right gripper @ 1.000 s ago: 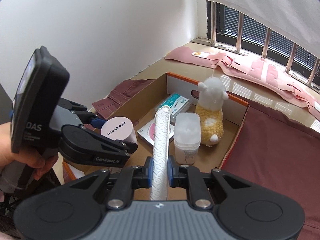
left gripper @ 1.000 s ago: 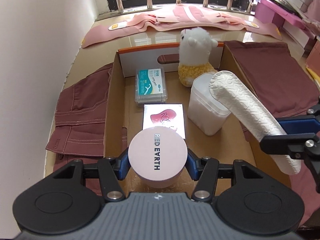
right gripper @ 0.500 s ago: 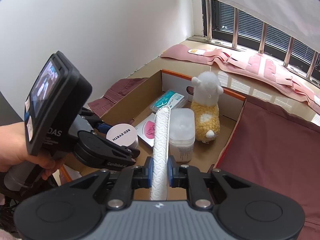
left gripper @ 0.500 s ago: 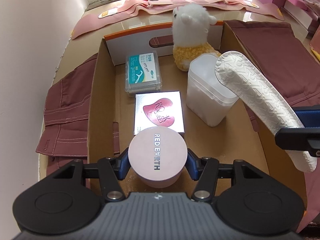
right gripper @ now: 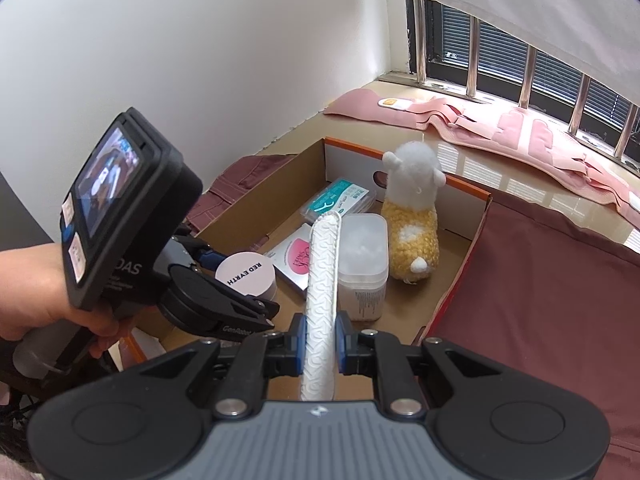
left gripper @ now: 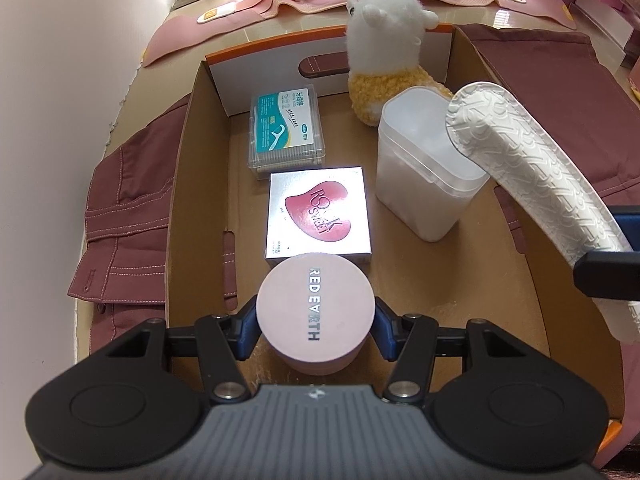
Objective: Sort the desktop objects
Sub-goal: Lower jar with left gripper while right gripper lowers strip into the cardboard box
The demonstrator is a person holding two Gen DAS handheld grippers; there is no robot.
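Left gripper [left gripper: 316, 322]: seen from the left wrist view; a round pink tin [left gripper: 316, 311] lettered "RED EARTH" is clamped between the blue pads [left gripper: 247, 326], low over the near end of the cardboard box [left gripper: 182, 184].
Box contents, left wrist view: a silver carton [left gripper: 318, 220] marked "ROCK SWEET" on a red heart is seen just beyond the tin; a clear floss-pick case [left gripper: 286, 130] with a teal label lies behind it; a translucent lidded tub [left gripper: 424, 176] stands to the right; a white and yellow plush alpaca [left gripper: 386, 52] sits at the far wall.
Right gripper [right gripper: 320, 346]: seen from the right wrist view; a white embossed insole [right gripper: 322, 292] is pinched on edge between closed pads, above the box.
Only in right wrist view: the hand [right gripper: 44, 292] on the left tool, "GenRobot" on its arm, its lit screen [right gripper: 106, 184].
Both views: maroon trousers [left gripper: 124, 224] are spread beside the box.
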